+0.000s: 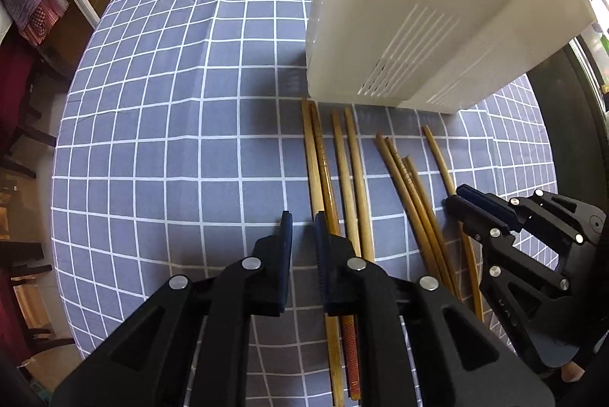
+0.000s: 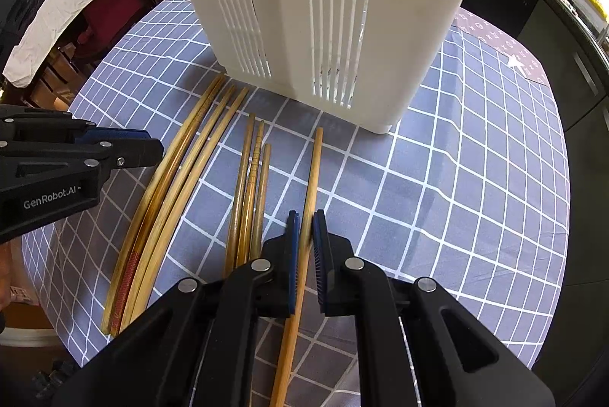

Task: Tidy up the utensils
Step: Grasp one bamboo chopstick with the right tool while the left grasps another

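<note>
My right claw point(image 2: 305, 217) is clamped on one chopstick point(image 2: 313, 171). Left claw point(image 1: 303, 218) nearly shut w/ nothing between pads; other chopsticks point(image 1: 342, 171) just right of it.

The white slotted holder point(image 1: 430, 11) is my landmark, standing tall at the far side of the checked cloth point(image 1: 152, 148). To its left the cloth lies bare and wide, so I can pass there freely. In front of the holder the chopsticks point(image 1: 350, 175) fan out across the cloth and block a low sweep. My right gripper point(image 1: 462, 199) crowds that same ground, near them.
</note>
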`<state>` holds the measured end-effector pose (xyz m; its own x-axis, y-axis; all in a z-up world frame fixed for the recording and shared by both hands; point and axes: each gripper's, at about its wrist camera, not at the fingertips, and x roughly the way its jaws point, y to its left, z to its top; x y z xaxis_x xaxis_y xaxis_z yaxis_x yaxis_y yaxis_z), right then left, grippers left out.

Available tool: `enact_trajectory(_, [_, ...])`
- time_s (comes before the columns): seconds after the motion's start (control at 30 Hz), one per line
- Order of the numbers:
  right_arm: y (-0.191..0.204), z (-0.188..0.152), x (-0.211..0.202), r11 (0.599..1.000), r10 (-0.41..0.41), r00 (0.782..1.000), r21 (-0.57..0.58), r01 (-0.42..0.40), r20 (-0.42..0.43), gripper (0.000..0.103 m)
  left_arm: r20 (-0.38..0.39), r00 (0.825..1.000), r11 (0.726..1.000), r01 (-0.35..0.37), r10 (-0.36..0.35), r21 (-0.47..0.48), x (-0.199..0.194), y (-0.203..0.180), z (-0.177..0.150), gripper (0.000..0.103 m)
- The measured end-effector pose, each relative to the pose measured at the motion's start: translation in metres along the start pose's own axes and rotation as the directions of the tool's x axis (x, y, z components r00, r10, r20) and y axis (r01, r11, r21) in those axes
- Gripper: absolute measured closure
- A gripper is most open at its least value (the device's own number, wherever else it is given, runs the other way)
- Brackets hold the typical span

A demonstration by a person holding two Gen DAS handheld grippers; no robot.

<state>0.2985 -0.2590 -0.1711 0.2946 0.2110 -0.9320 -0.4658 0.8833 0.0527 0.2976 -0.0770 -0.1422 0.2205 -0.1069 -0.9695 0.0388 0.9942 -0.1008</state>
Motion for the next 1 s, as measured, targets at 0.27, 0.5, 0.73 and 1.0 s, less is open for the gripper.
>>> enact_trajectory(0.27, [-0.002,-0.001,-0.001,1.000,0.005,1.000,0.001,-0.005,0.002,0.095,-0.008,1.000,1.000,0.026,-0.026,-0.003,0.001,0.001,0.006,0.091])
enact_trajectory(0.5, [-0.003,-0.002,0.000,1.000,0.005,1.000,-0.001,-0.005,0.002,0.095,-0.013,1.000,1.000,-0.003,0.003,0.020,0.006,-0.008,0.005,0.090])
enact_trajectory(0.73, [0.000,-0.002,0.001,1.000,-0.008,1.000,-0.005,0.008,-0.001,0.095,-0.022,0.999,0.999,-0.030,0.031,0.023,0.015,-0.018,0.015,0.089])
enact_trajectory(1.0, [0.001,-0.001,0.001,1.000,0.000,1.000,-0.001,0.000,-0.005,0.095,-0.041,0.999,0.999,-0.022,0.024,0.046,0.013,-0.012,0.016,0.095])
